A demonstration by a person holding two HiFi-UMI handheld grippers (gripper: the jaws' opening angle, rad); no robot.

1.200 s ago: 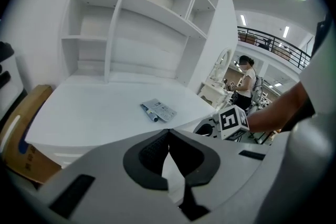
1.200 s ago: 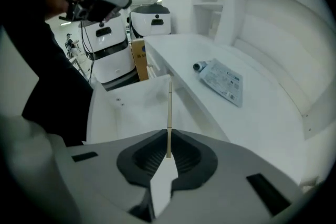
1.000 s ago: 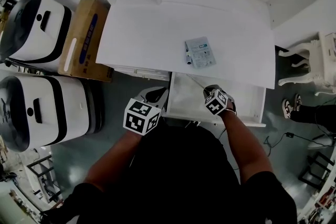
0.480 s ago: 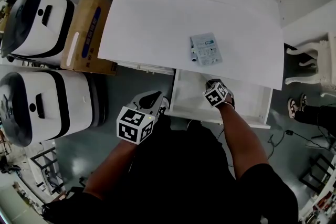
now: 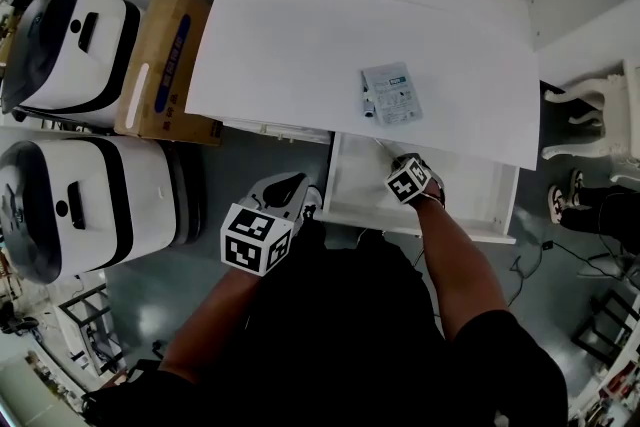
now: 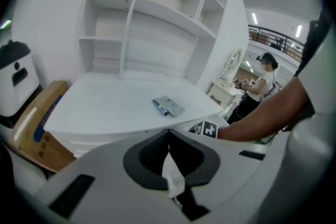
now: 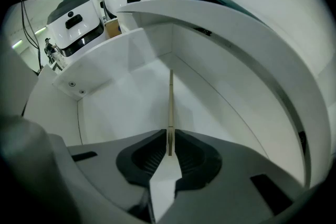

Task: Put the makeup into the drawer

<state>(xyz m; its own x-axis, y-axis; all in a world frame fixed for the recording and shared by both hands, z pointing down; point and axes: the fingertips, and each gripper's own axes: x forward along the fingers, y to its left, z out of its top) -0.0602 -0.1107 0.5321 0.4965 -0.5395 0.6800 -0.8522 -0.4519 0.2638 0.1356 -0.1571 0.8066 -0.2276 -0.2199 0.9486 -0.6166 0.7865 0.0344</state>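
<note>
Lower than a second ago, the right gripper (image 7: 168, 145) sits inside the drawer (image 7: 131, 97), fingers (image 7: 152, 155) clenched on a thin stick (image 7: 170, 107) that likely needs releasing next; the left gripper (image 6: 168, 152) is clenched empty.

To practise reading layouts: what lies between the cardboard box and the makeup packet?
Only bare white desk top, from the cardboard box to the makeup packet; the head view shows it best.

Large indoor hall set up as a test or demonstration space, not a lived-in home. A white worktop (image 5: 300, 55) with an open drawer (image 5: 355, 177) and a bare shelf unit (image 6: 131, 23) stands on a grey floor (image 5: 200, 295). Beside it are two white-and-black machines (image 5: 65, 40), a cardboard box (image 5: 165, 65) and loose cables (image 5: 552, 245). Behind are a railed gallery (image 6: 273, 39), ceiling strip lights (image 6: 298, 30) and another person (image 6: 261, 84).
</note>
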